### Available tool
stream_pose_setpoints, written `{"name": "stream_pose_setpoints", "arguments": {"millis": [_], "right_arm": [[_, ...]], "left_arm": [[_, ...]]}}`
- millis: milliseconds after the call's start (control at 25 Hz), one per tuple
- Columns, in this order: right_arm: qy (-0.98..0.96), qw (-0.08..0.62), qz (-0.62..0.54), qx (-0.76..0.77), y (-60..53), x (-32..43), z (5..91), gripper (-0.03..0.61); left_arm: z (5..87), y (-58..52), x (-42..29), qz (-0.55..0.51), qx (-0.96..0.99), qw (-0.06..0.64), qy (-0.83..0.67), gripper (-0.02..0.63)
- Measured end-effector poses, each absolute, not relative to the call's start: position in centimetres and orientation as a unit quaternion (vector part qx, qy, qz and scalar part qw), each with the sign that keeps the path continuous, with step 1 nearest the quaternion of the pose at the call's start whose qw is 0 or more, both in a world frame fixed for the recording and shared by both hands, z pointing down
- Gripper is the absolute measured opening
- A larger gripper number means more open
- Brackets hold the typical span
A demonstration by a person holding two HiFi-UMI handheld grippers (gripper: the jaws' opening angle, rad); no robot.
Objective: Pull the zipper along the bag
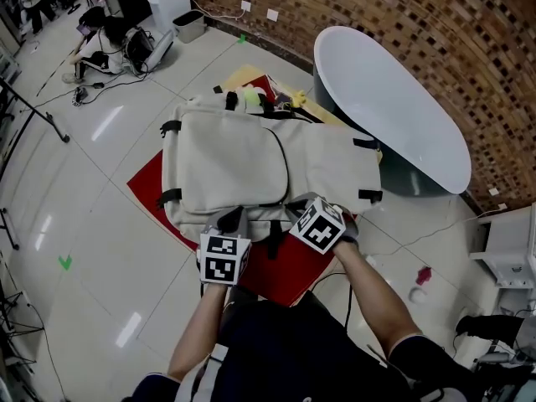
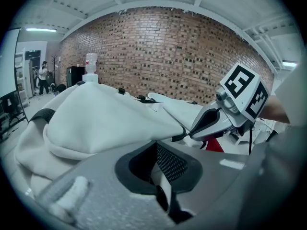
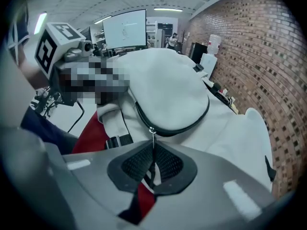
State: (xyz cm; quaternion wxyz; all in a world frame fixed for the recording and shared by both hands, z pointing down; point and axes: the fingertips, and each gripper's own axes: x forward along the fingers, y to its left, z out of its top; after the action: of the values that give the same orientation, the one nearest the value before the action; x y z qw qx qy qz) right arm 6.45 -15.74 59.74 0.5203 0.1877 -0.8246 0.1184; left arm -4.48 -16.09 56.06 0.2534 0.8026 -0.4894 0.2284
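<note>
Here's the bag [image 1: 251,170], one cream backpack lying flat on the red mat [image 1: 289,270] at the middle of the head view. Its long axis runs from 9 o'clock across to 3 o'clock, dipping a touch toward 4. Count the black tabs [image 1: 170,127]: two at the 9 o'clock end and two at the 3 o'clock end.

Both tools are working the near edge, at the bag's 6 o'clock side. The right gripper [image 3: 152,169] has its jaws clenched tight on the one zipper pull [image 3: 152,137]. The pull hangs straight down into the pads from the dark zipper track [image 3: 192,123], which curves round the pocket flap at 12 o'clock from the jaws.

The left gripper [image 2: 160,176] is pinched on a fold of the bag's cream fabric, with a pale strip squeezed between its pads. In its view the other tool's tip sits at 2 o'clock, right against the pocket's edge.

So that's two grippers, both grasping, side by side.
</note>
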Motion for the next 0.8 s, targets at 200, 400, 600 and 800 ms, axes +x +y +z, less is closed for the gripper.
{"name": "stream_pose_setpoints", "arguments": {"millis": [200,400,600,800], "right_arm": [[-0.821,0.544,0.11,0.13,-16.1,6.6,59.7,0.02],[-0.827,0.537,0.115,0.12,-16.0,6.7,58.9,0.018],[-0.834,0.528,0.118,0.109,-15.8,6.8,58.4,0.017],[-0.825,0.547,0.101,0.101,-16.8,7.6,59.0,0.017]], "left_arm": [[56.0,-15.9,-4.9,0.222,0.794,0.262,-0.501,0.002],[53.3,-15.8,-1.7,0.226,0.835,0.204,-0.459,0.003],[54.1,-18.6,1.7,0.233,0.839,0.212,-0.443,0.003],[57.2,-18.8,0.6,0.265,0.813,0.246,-0.457,0.002]]}}
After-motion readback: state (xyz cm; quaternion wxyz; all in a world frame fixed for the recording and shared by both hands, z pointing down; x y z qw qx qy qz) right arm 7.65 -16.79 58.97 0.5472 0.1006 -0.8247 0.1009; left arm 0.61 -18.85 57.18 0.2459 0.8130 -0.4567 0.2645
